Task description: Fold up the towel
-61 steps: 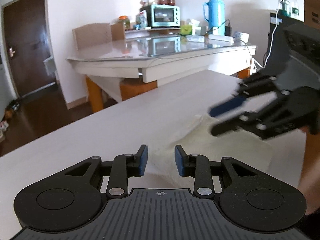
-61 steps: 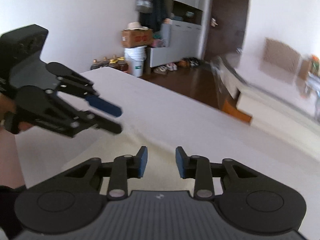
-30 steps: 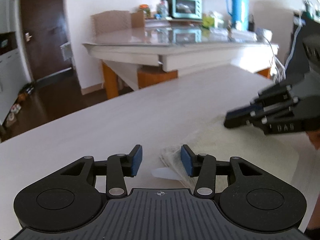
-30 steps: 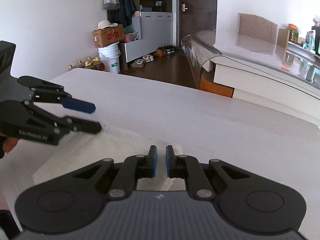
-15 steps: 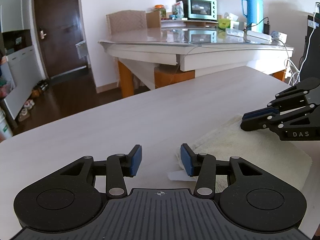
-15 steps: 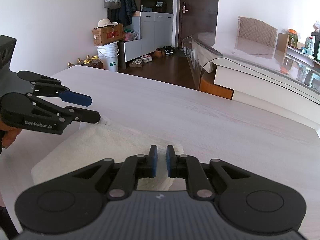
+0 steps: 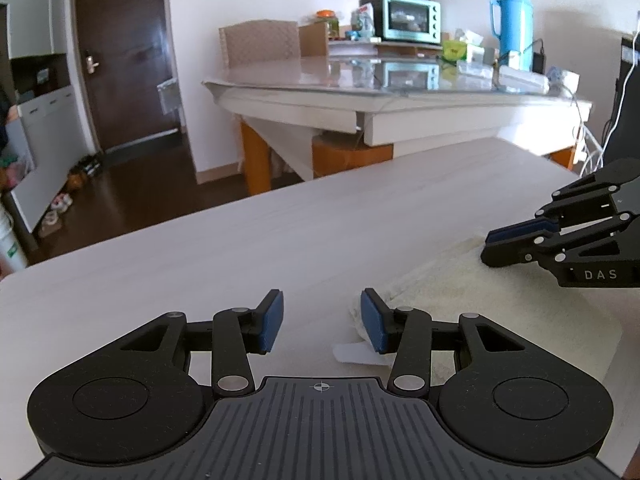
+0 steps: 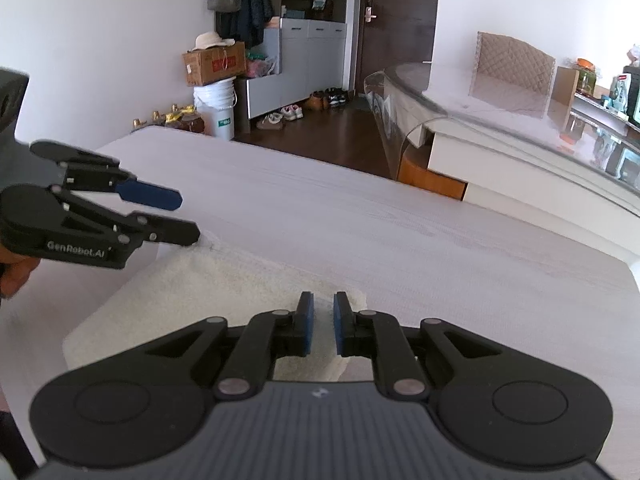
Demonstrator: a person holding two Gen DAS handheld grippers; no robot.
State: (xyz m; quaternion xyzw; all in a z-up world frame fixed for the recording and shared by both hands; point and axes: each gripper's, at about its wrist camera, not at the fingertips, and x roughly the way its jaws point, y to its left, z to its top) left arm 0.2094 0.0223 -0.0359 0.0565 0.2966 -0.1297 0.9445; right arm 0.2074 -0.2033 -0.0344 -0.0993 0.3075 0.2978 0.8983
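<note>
A cream towel [image 7: 500,300] lies folded flat on the white table [image 7: 280,232]; it also shows in the right wrist view [image 8: 208,280]. My left gripper [image 7: 322,322] is open at the towel's left corner, its right pad against the towel's edge and a white label [image 7: 352,352]. It shows in the right wrist view [image 8: 188,216] with jaws apart at the towel's far corner. My right gripper [image 8: 320,322] is nearly shut, a narrow gap between the pads, low over the towel's near corner. It shows in the left wrist view [image 7: 490,246] resting at the towel's far edge.
A glass-topped dining table [image 7: 400,88] with an oven [image 7: 408,22], a blue flask [image 7: 510,20] and cables stands beyond the white table. A door [image 7: 124,64], cabinets [image 8: 312,64], a bucket [image 8: 216,108] and shoes lie further off on dark floor.
The right gripper's pads have parted slightly from shut. The left gripper has drawn back a little from the towel corner and stayed open. The towel lies still.
</note>
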